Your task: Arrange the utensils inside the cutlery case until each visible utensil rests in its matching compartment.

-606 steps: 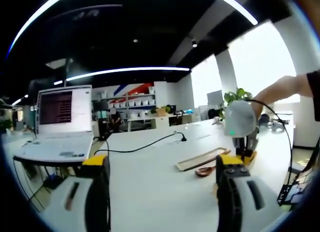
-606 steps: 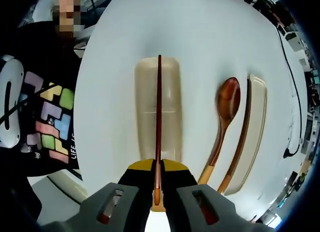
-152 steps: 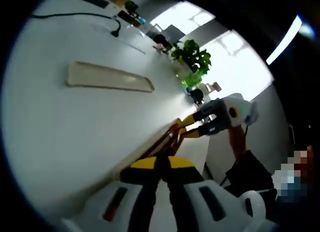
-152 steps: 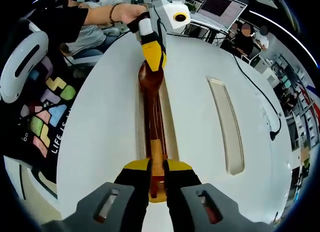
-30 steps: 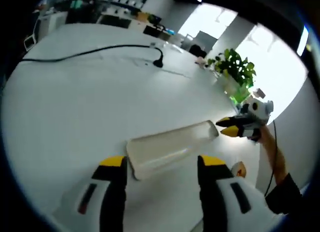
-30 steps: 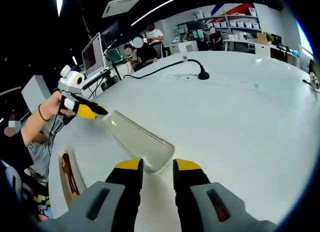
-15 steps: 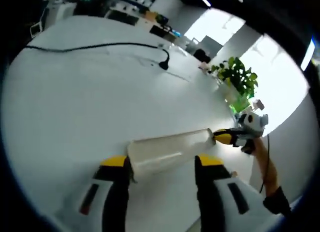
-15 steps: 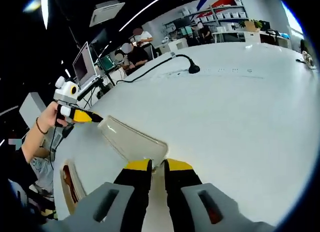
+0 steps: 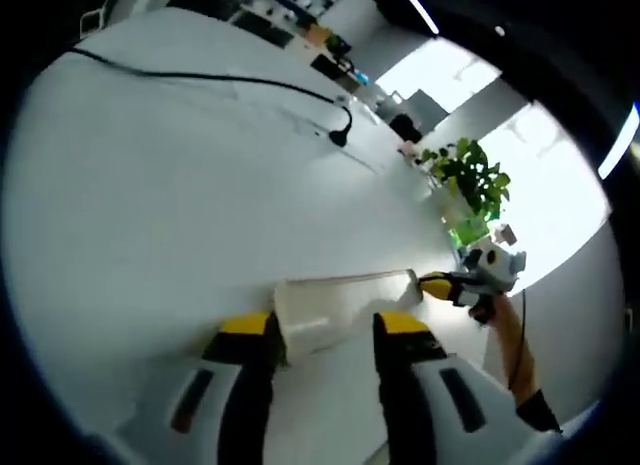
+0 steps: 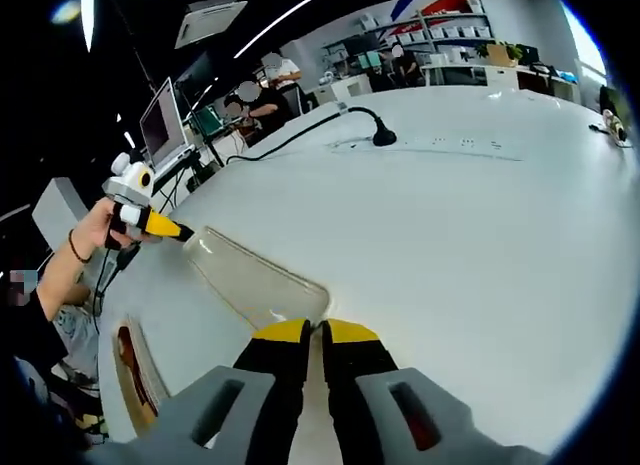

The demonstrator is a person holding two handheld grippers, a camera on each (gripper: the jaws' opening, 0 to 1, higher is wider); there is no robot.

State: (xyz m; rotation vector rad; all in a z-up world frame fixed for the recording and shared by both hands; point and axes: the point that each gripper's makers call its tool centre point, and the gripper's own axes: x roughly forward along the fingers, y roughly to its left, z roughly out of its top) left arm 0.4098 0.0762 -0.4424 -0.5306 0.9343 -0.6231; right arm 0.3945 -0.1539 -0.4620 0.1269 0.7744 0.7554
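Two grippers hold one long translucent lid [image 10: 255, 277] between them, one at each end, above the white table [image 10: 480, 245]. In the right gripper view, the right gripper [image 10: 312, 337] has its yellow-tipped jaws drawn together on the near rim of the lid, with almost no gap between them. At the lid's far end the left gripper [image 10: 168, 226] comes in from the left, held by a hand [image 10: 92, 237] with a bracelet at the wrist, its yellow tip touching the lid's corner.

In the left gripper view, the left gripper [image 9: 325, 331] stands with a jaw on either side of the lid's [image 9: 345, 295] near end; the jaws touch or nearly touch its sides, and I cannot tell whether they truly clamp it. The right gripper [image 9: 440, 283] meets the far end of the lid, with a person's arm trailing down behind it.

The cutlery case [image 10: 133, 370] lies on the table low at the left of the right gripper view, well apart from the lid, and a dark reddish wooden spoon [image 10: 127, 352] rests inside it. Which compartment it lies in is too small to tell.

A black cable [image 10: 300, 128] runs across the far side of the table. A laptop [image 10: 160, 124] sits open beyond the hand, and a green plant [image 9: 468, 175] stands by the bright window past the table's edge.
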